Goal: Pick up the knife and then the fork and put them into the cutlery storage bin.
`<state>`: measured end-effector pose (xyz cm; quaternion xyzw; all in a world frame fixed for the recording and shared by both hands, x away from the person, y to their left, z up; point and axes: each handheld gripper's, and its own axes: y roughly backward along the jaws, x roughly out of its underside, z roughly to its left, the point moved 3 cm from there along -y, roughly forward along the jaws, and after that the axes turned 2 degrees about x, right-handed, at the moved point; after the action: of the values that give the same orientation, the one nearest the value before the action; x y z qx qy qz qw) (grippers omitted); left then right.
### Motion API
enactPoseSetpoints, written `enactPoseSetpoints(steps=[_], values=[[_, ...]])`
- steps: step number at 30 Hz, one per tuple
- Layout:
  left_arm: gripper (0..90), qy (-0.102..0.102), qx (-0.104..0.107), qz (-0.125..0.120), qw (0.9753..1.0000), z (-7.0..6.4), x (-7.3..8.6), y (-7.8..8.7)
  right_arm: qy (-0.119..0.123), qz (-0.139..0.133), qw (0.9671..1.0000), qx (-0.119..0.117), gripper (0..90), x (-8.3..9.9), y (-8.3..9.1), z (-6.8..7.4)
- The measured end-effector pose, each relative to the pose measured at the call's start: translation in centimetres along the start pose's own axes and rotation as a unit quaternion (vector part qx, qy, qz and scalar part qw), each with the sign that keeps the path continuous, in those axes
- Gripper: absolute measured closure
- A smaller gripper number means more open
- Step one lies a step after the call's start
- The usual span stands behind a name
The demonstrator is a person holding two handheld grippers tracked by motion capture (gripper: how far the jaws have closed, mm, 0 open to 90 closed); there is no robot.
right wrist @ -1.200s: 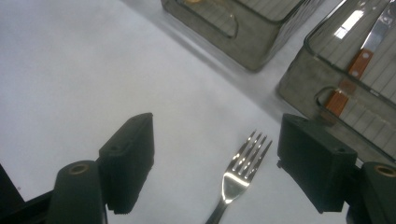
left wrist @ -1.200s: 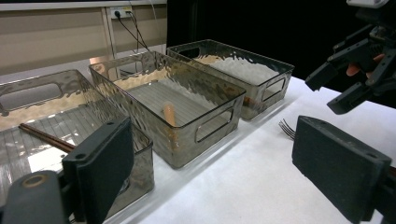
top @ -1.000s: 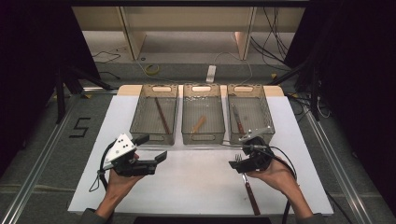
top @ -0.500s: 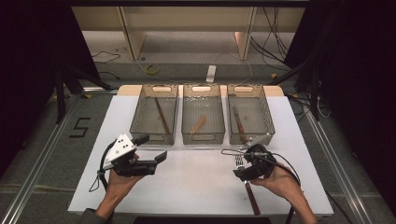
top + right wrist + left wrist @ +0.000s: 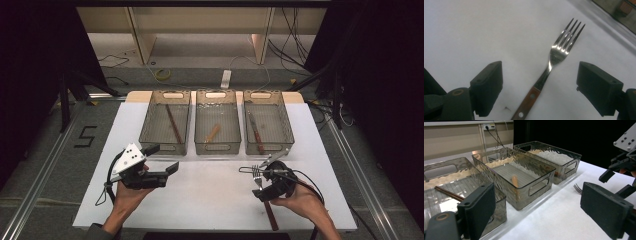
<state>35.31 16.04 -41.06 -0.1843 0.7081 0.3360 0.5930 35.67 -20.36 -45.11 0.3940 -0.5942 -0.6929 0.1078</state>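
A fork [image 5: 554, 60] with a wooden handle lies flat on the white table, tines pointing toward the bins. My right gripper [image 5: 541, 75] hangs just above it, open, with one jaw on each side of the fork's neck and neither touching it. In the high view the fork [image 5: 270, 212] runs under the right gripper [image 5: 261, 180] at the front right. My left gripper [image 5: 162, 159] is held open at the front left, jaws pointing right, with nothing between them. In the left gripper view its jaws [image 5: 541, 205] frame the bins and the fork's tines [image 5: 577, 188].
Three clear bins stand in a row at the back of the table. The left bin [image 5: 165, 94] holds brown chopsticks [image 5: 173, 123], the middle bin [image 5: 216, 93] a tan utensil [image 5: 212, 133], the right bin [image 5: 263, 93] a brown-handled knife [image 5: 255, 132].
My right gripper has shifted toward the person and lowered over the fork, which has not moved. The left gripper has stayed where it was.
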Motion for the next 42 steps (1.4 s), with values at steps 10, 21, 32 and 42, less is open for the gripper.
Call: enactPoseSetpoints(steps=[10, 21, 32, 42], values=[[12.4, -0.002, 0.003, 0.000, 1.0000, -0.1, 0.0, -0.1, -0.001, 0.020, 0.9998, 0.000, 22.2, 1.2, -0.6, 0.2], [12.4, -0.004, 0.003, 0.001, 1.0000, -0.1, 0.0, -0.1, 0.006, 0.055, 0.9984, 0.005, 36.1, 2.6, -1.3, 0.4], [12.4, -0.004, 0.004, 0.001, 1.0000, -0.1, 0.0, -0.1, 0.014, 0.073, 0.9972, -0.004, 49.8, 3.2, -1.9, 0.7], [12.4, -0.004, 0.003, 0.002, 1.0000, -0.1, 0.0, -0.1, 0.020, 0.080, 0.9966, 0.000, 55.6, 3.3, -2.3, 1.0]])
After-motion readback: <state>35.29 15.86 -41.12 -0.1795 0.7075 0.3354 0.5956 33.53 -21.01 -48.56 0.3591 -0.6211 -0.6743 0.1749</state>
